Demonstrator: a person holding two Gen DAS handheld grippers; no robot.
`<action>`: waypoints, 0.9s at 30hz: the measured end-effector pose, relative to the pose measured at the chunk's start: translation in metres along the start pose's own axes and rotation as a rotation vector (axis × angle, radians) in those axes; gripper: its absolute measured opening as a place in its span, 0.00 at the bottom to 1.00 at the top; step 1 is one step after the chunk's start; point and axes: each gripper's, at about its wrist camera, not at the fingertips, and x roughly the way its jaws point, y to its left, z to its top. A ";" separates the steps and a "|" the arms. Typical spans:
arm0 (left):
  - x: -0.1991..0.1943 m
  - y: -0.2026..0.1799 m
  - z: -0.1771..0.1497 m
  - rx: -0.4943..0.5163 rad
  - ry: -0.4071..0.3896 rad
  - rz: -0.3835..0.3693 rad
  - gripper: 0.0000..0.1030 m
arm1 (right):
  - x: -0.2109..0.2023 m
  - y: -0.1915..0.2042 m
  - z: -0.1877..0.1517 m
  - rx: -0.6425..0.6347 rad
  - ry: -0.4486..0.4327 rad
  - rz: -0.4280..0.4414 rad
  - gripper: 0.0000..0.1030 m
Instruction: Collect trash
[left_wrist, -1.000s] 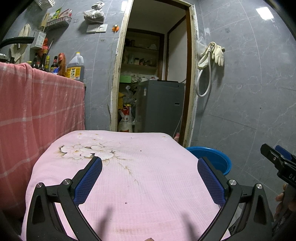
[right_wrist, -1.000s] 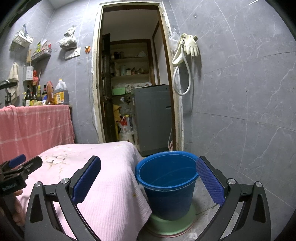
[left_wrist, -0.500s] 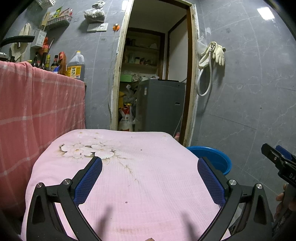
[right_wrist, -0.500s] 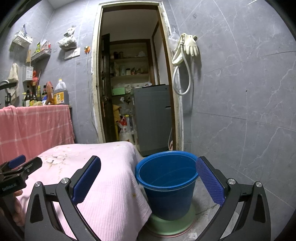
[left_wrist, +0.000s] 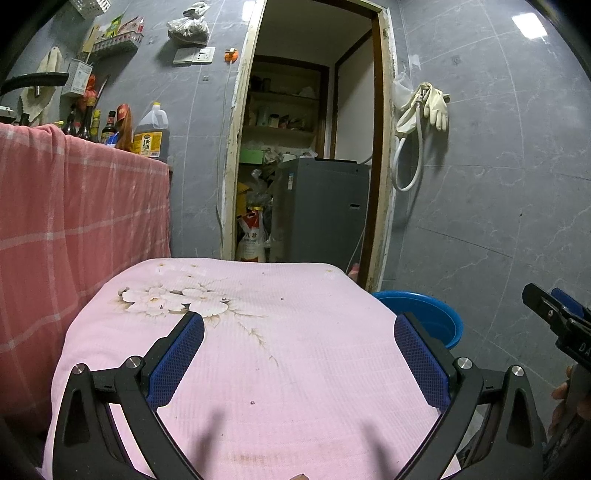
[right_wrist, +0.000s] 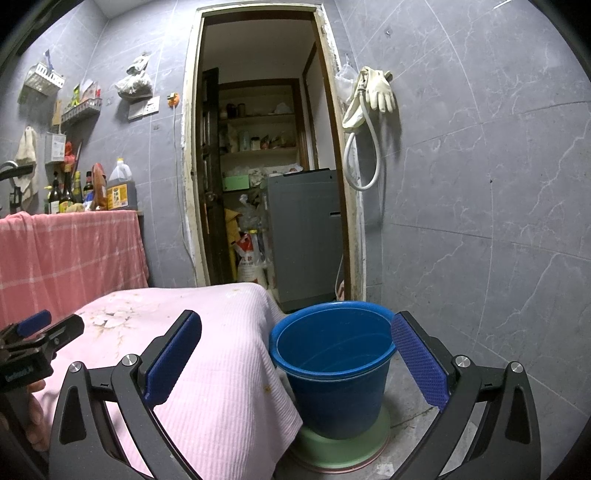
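blue bucket (right_wrist: 332, 365) between right hand-held gripper (right_wrist: 295, 354) fingers

A cloth-covered table (left_wrist: 258, 350) fills the near left of the scene. A bucket (right_wrist: 334, 365) stands on the floor just right of it, on a round base (right_wrist: 343, 446), close to the table's hanging cloth. Left of the table and farther back, a draped counter (left_wrist: 74, 206) carries an oil jug (left_wrist: 150, 131) and bottles (left_wrist: 92, 123). Behind the table opens a doorway (right_wrist: 266, 166), with a cabinet (right_wrist: 306, 236) inside it. Gloves (right_wrist: 380, 90) and a hose (right_wrist: 364, 155) hang on the wall right of the doorway.
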 end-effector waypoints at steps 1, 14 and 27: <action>0.000 0.000 0.000 0.000 0.000 0.000 0.98 | 0.000 0.000 0.000 -0.001 0.001 0.000 1.00; 0.000 0.001 0.000 0.000 0.001 -0.001 0.98 | 0.000 0.001 0.000 -0.001 0.002 0.000 1.00; 0.000 0.002 0.000 0.000 0.002 0.000 0.98 | 0.000 0.002 0.000 -0.001 0.004 -0.003 1.00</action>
